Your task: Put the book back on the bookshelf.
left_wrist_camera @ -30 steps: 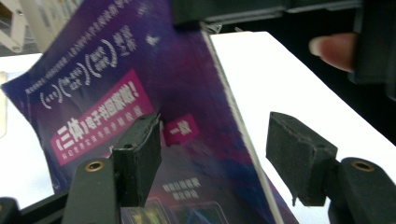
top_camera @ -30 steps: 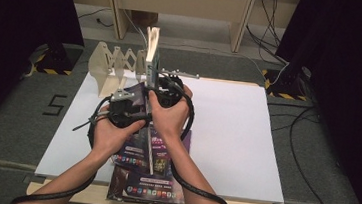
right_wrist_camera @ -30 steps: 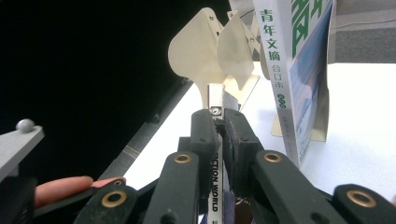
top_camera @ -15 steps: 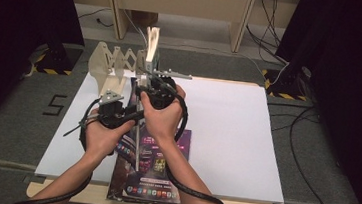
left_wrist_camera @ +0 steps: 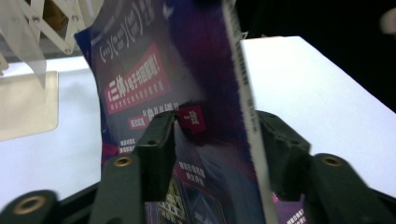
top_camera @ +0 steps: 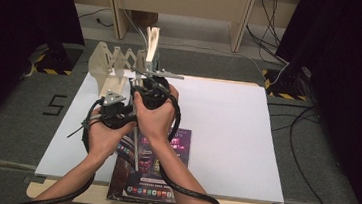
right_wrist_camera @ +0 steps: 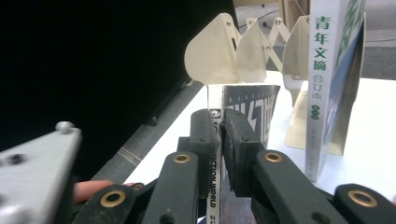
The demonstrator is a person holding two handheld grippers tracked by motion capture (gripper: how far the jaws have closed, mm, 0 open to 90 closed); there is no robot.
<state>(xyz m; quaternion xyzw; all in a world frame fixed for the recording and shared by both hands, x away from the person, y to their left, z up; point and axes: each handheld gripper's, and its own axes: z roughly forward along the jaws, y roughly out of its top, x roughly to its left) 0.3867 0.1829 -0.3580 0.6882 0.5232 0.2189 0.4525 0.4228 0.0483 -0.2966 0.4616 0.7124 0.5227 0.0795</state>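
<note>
A thin magazine (right_wrist_camera: pixel 252 100) with a dark cover stands on edge, and my right gripper (right_wrist_camera: pixel 219 121) is shut on its white spine. From above, the right gripper (top_camera: pixel 146 86) sits just before the folding rack (top_camera: pixel 112 67). My left gripper (left_wrist_camera: pixel 217 126) straddles the magazine's purple cover (left_wrist_camera: pixel 140 70). Its jaws have just been opening and stand on either side of the pages without clamping them. In the high view the left gripper (top_camera: pixel 123 112) is beside the right hand, to the left and nearer me. A white-spined book (right_wrist_camera: pixel 327 70) stands upright in the rack.
More purple magazines (top_camera: pixel 161 180) lie flat at the front edge of the white table (top_camera: pixel 227 126), under my forearms. The cream accordion rack (right_wrist_camera: pixel 215 51) has several dividers along the far left. Cables lie on the floor at right (top_camera: pixel 310 144).
The left hand has shifted slightly left and toward me. The right hand stays by the rack, still holding the magazine.
</note>
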